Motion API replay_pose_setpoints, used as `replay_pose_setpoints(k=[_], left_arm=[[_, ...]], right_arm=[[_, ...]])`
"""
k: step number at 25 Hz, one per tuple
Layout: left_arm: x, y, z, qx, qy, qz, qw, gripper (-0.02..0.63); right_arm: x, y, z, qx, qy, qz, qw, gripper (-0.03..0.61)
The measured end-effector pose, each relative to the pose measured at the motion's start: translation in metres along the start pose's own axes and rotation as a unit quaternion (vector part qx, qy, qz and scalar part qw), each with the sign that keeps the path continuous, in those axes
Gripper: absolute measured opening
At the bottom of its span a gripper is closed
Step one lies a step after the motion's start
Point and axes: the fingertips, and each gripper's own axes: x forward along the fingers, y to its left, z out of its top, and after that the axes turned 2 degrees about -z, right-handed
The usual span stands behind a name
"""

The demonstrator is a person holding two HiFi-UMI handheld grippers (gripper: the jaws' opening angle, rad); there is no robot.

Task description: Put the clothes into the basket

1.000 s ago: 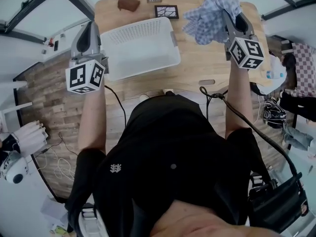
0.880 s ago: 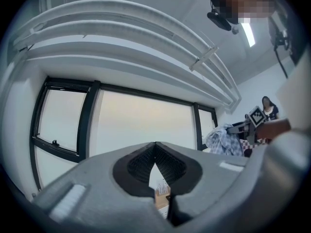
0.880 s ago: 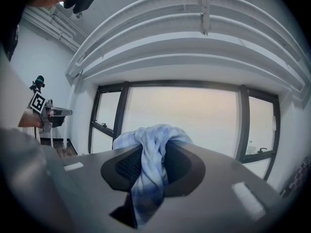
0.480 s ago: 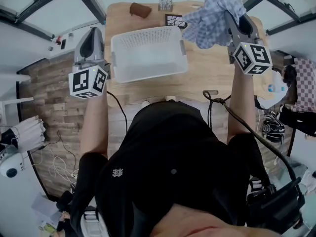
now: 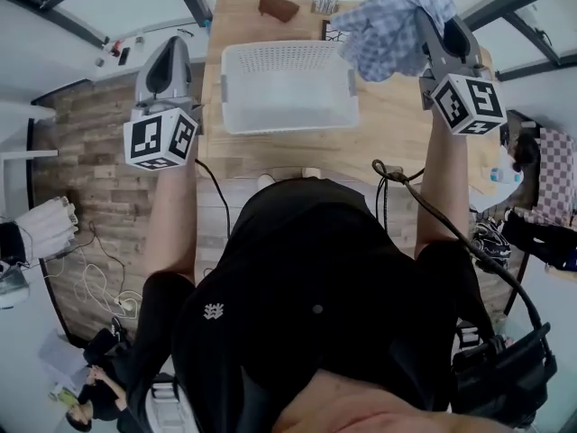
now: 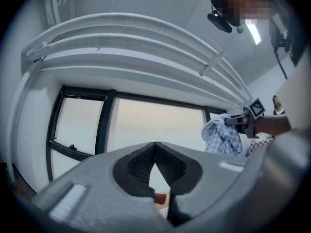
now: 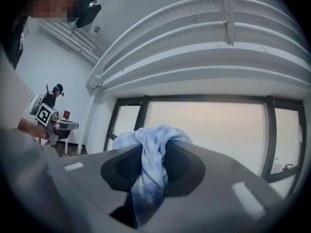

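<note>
As both arms reach out from the black shirt [image 5: 306, 278], I read the left gripper [image 5: 170, 47] first. Its jaws meet at the tips with nothing between them, and it sits over the floor just off the left edge of the wooden table [image 5: 397, 124], beside the white basket [image 5: 287, 120]. On the other side, the right gripper [image 5: 425, 18] is clamped on the blue checked cloth [image 5: 388, 25]. The cloth hangs bunched in the air by the basket's far right corner, outside the basket and overlapping its rim as I see it from above. Farther off, a brown object [image 5: 278, 7] lies at the table's far end.
</note>
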Motion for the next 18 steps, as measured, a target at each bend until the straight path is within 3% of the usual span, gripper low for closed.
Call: replay_pose_setpoints(k=[15,18], left_arm=[[-0.034,0.026,0.014,0.007,-0.001,0.029,0.9996,0.0],[-0.045,0.041,0.015,0.01,0.003,0.03,0.9995,0.0]], right_arm=[[0.026,0.057,0.031,0.007,-0.032,0.057,0.998,0.107],[0.032,0.079,0.037,0.028,-0.039,0.073,0.996,0.107]])
